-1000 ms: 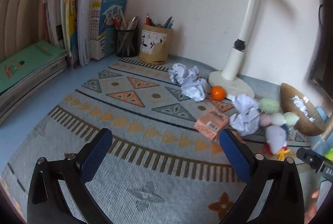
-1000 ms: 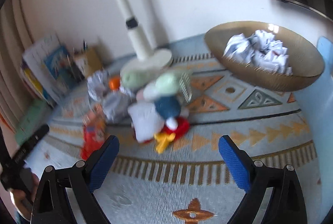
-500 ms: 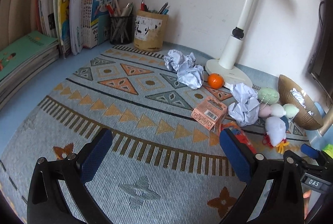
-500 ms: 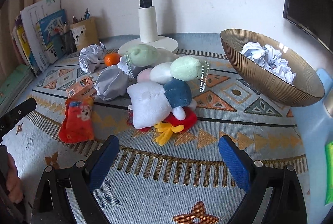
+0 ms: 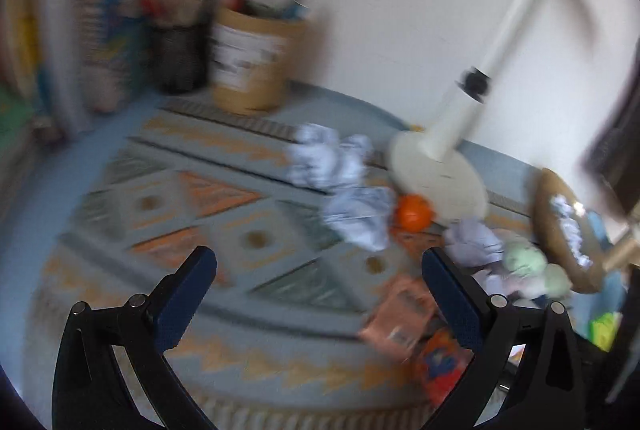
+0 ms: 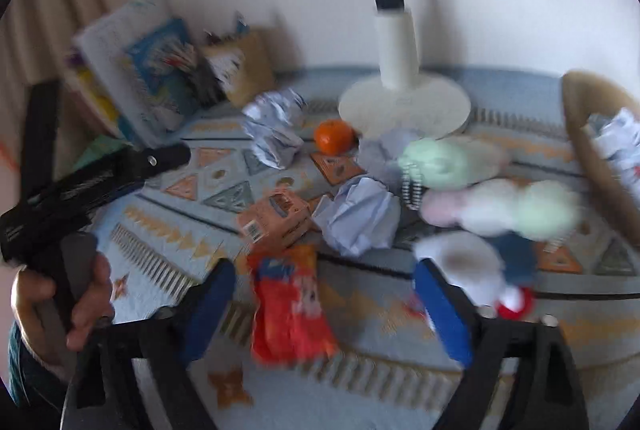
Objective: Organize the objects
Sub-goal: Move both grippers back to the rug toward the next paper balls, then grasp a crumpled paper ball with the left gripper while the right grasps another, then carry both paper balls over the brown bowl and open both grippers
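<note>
Both views are blurred by motion. My right gripper [image 6: 320, 294] is open, low over the patterned mat [image 6: 168, 230], with a red snack packet [image 6: 288, 314] between its fingers but not gripped. Behind it lie a pink carton [image 6: 276, 218], a crumpled paper ball [image 6: 360, 214], an orange [image 6: 334, 136] and plush toys [image 6: 480, 206]. My left gripper [image 5: 316, 286] is open and empty above the mat [image 5: 160, 230]; the carton [image 5: 400, 322] and packet [image 5: 440, 362] lie by its right finger. Paper balls [image 5: 344, 186] and the orange [image 5: 414, 216] lie ahead.
A white desk lamp [image 6: 404, 102] stands at the back. A brown bowl [image 6: 592, 134] with crumpled paper sits at the right. Pen holders [image 5: 252, 66] and upright books [image 5: 116, 18] line the back left wall. The left gripper's body and hand show in the right wrist view [image 6: 72, 190].
Both grippers have moved forward toward the clutter. The right one has swung left, bringing the red packet between its fingers. The left one now looks closer at the pen holders and lamp.
</note>
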Demonstrator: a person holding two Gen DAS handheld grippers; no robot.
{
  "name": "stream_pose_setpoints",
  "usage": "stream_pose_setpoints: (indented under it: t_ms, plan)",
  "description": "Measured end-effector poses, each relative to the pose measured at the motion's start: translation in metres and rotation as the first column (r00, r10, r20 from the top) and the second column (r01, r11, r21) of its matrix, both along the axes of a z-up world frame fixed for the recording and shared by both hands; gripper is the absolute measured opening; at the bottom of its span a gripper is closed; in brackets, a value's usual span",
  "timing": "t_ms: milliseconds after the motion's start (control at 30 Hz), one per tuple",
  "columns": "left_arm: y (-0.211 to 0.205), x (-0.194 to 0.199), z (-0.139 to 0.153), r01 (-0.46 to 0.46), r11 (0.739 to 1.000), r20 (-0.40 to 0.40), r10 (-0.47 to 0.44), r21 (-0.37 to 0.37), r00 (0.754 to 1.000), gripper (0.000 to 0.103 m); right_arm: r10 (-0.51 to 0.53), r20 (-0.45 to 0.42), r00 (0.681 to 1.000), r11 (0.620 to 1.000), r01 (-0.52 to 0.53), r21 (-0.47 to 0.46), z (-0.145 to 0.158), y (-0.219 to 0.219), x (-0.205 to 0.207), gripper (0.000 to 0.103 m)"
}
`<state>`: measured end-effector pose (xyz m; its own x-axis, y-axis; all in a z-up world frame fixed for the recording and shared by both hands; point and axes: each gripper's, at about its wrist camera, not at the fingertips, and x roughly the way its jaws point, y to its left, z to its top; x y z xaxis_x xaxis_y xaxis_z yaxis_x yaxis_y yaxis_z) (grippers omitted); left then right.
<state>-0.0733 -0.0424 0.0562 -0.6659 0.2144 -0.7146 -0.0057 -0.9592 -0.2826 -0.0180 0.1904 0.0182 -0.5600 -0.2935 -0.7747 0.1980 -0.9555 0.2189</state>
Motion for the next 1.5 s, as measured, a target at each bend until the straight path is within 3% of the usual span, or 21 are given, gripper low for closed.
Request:
stream_pose_setpoints:
  t_ms: [133, 200, 267, 333, 433, 500, 533, 667, 833, 967, 1033, 1133, 1233, 1500]
  plan:
    - [0.023, -0.037, -0.021, 0.055, 0.998, 0.030, -0.056, 0.021, 0.998, 0.102, -0.136, 0.051, 0.989, 0.988, 0.132, 0.078, -0.019, -0.002, -0.029, 0.074]
    - [0.031, -0.052, -0.026, 0.058, 0.998, 0.038, -0.059, 0.017, 0.998, 0.100, -0.127, 0.052, 0.991, 0.991, 0.125, 0.045, -0.023, -0.001, -0.039, 0.074]
    - [0.035, -0.063, -0.030, 0.055, 0.998, 0.040, -0.056, 0.022, 0.998, 0.093, -0.137, 0.028, 0.990, 0.988, 0.134, 0.073, -0.026, -0.003, -0.044, 0.074]
    - [0.039, -0.070, -0.035, 0.059, 0.998, 0.062, -0.060, 0.008, 0.996, 0.063, -0.132, -0.002, 0.991, 0.987, 0.131, 0.093, -0.025, -0.005, -0.044, 0.074]
    - [0.039, -0.067, -0.041, 0.068, 0.998, 0.045, -0.068, 0.004, 0.997, 0.050, -0.128, -0.027, 0.991, 0.984, 0.130, 0.120, -0.024, -0.009, -0.045, 0.074]
    - [0.036, -0.061, -0.038, 0.068, 0.998, 0.031, -0.068, 0.018, 0.997, 0.048, -0.110, -0.053, 0.993, 0.977, 0.118, 0.176, -0.025, -0.016, -0.045, 0.049]
    - [0.033, -0.055, -0.035, 0.065, 0.997, 0.017, -0.066, 0.035, 0.998, 0.048, -0.095, -0.065, 0.993, 0.974, 0.106, 0.202, -0.026, -0.019, -0.044, 0.044]
    - [0.024, -0.029, -0.016, 0.052, 0.997, -0.031, -0.050, 0.053, 0.998, 0.048, -0.064, -0.082, 0.995, 0.990, 0.073, 0.121, -0.016, -0.013, -0.034, 0.044]
    - [0.021, 0.011, 0.012, 0.047, 0.998, -0.077, -0.044, 0.044, 0.996, 0.048, -0.032, -0.194, 0.980, 0.999, 0.037, 0.020, 0.032, 0.001, -0.001, 0.044]
    - [0.035, 0.053, 0.029, 0.061, 0.995, -0.140, -0.049, 0.083, 0.989, 0.048, -0.077, -0.318, 0.945, 0.996, 0.091, 0.027, 0.069, 0.041, 0.047, 0.045]
    - [0.046, 0.071, 0.032, 0.088, 0.991, -0.159, -0.071, 0.100, 0.985, 0.048, -0.122, -0.337, 0.934, 0.989, 0.145, 0.042, 0.074, 0.070, 0.070, 0.045]
    - [0.076, 0.102, 0.021, 0.138, 0.986, -0.177, -0.120, 0.093, 0.977, 0.048, -0.171, -0.254, 0.952, 0.982, 0.187, 0.038, 0.056, 0.116, 0.088, 0.045]
    - [0.109, 0.117, 0.000, 0.188, 0.982, -0.158, -0.184, 0.009, 0.970, 0.048, -0.216, -0.168, 0.962, 0.974, 0.223, 0.026, 0.026, 0.151, 0.102, 0.045]
    - [0.167, 0.121, -0.014, 0.302, 0.953, -0.127, -0.304, -0.039, 0.944, 0.049, -0.216, -0.065, 0.974, 0.973, 0.220, 0.065, -0.021, 0.174, 0.101, 0.046]
